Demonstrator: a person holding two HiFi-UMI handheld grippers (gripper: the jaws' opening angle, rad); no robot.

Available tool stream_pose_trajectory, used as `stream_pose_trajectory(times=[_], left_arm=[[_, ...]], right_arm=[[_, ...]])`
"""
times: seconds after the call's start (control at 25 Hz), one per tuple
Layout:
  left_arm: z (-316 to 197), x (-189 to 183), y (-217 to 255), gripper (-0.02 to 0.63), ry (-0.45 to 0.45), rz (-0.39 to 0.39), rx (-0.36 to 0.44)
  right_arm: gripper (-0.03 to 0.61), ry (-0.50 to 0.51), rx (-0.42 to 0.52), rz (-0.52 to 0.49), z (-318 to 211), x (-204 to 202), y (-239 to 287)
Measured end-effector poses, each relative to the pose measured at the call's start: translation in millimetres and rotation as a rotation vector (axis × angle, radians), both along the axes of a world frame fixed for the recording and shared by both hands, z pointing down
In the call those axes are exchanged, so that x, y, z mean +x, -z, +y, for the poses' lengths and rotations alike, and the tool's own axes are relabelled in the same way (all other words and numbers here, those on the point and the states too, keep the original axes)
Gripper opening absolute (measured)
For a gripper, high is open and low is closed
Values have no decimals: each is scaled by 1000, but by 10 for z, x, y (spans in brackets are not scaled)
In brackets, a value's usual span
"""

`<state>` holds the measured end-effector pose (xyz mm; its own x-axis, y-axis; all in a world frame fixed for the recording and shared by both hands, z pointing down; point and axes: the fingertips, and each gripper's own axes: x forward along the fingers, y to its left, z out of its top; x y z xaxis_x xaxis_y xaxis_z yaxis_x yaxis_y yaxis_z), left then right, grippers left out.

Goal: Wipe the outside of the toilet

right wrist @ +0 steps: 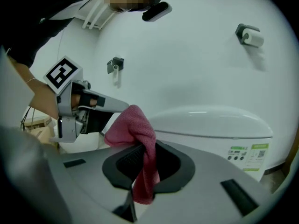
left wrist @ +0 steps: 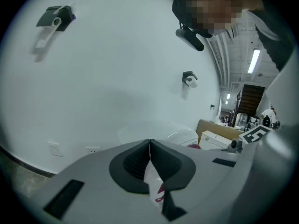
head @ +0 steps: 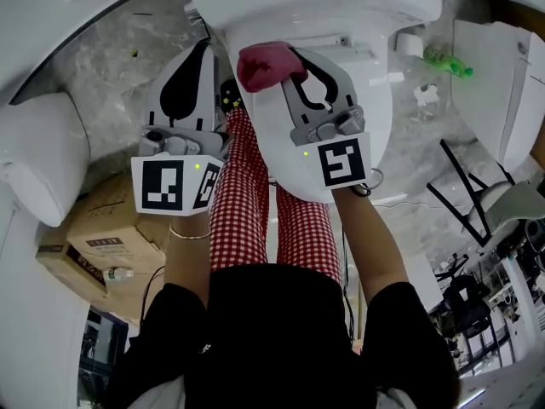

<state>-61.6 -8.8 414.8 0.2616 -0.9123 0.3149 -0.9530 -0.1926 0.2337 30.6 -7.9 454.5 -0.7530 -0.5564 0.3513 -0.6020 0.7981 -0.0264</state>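
Our right gripper pinches the pink cloth over the toilet; our left gripper is closed, empty. We should press the cloth flat along the lid's edge, sweeping evenly.

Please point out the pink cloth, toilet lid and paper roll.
pink cloth (right wrist: 131,126), right gripper view, bunched top.
toilet lid (right wrist: 210,120), right gripper view, upper surface.
paper roll (right wrist: 254,39), right gripper view, roll's side.
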Motion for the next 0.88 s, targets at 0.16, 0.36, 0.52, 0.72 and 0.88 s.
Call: stream_pose_trajectory(times=[0.16, 0.36, 0.52, 0.72, 0.88], left_arm=[[44, -187, -26, 11, 31, -2, -4], [122, -393, -86, 11, 58, -1, -23], [144, -525, -119, 11, 72, 3, -31], [147, -646, -152, 11, 80, 0, -41], [134, -740, -158, 11, 87, -6, -41]], right_arm=[[61, 98, -82, 77, 163, -314, -329], [60, 195, -95, 170, 237, -562, -578], [61, 187, -130, 229, 209, -607, -802], [60, 70, -206, 214, -6, -573, -941], [60, -45, -247, 184, -211, -459, -970]])
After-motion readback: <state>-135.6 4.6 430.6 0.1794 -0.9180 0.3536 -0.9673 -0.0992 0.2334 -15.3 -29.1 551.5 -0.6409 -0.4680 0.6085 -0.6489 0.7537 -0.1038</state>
